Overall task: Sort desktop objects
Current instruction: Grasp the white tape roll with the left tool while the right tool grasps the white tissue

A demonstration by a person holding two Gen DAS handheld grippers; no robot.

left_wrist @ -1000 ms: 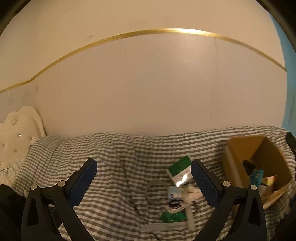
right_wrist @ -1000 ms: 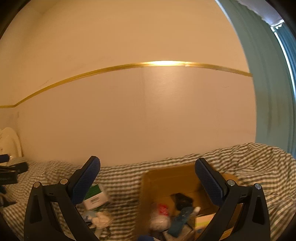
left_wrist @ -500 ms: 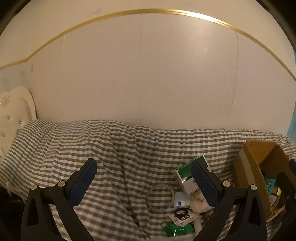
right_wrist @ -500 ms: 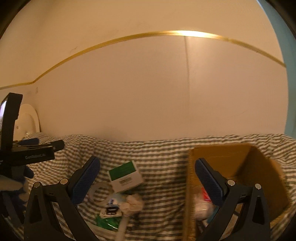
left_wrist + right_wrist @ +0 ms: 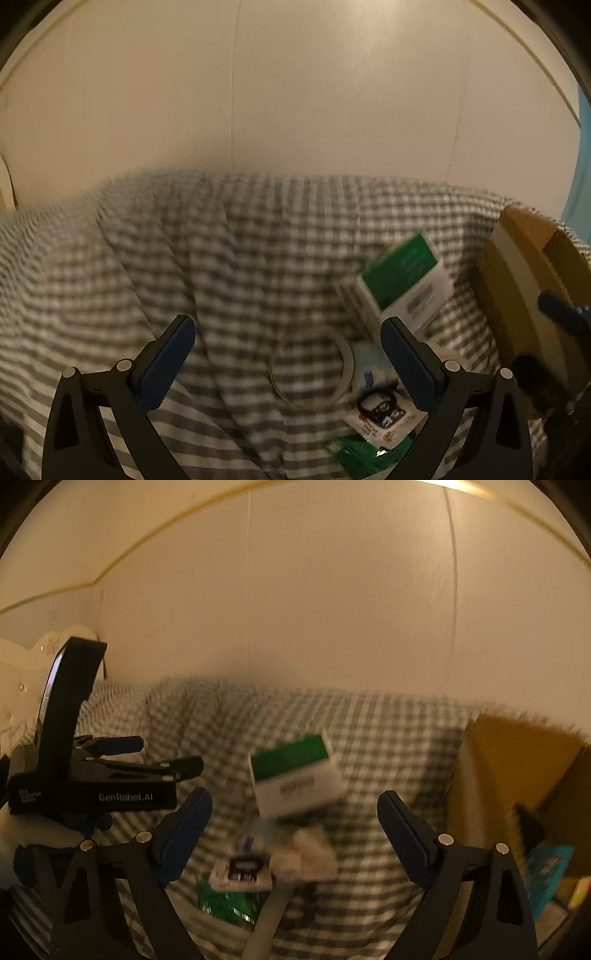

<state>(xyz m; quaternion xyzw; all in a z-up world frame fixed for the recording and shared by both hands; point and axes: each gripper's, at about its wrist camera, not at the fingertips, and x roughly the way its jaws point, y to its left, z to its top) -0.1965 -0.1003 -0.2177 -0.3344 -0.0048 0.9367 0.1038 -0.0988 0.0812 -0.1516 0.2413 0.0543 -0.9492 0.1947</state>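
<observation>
"What was on the bed when you looked?"

"A grey checked cover (image 5: 221,277) was spread over it, and a small heap lay on top: a green and white box (image 5: 295,775) tilted on one edge, a clear ring of tape (image 5: 314,369) just left of it, a white card with a black clip (image 5: 380,406) below, a crumpled white wad (image 5: 306,856) beside the card, and a green packet (image 5: 225,901) nearest to me."

"And the cardboard box?"

"The cardboard box (image 5: 517,768) stood open at the right of the heap, near it. Something teal showed inside; the rest I couldn't make out."

"What were the grippers doing?"

"The left hand-held gripper (image 5: 288,354) had its jaws wide apart and bare, above the tape ring and touching nothing. The right hand-held gripper (image 5: 295,823) had just been narrowing its jaws a little, yet they stood well apart with nothing pinched; the green and white box and the wad only showed in the gap beyond."

"Were they close together?"

"The left one showed at the left of the right one's view, level with the heap."
</observation>
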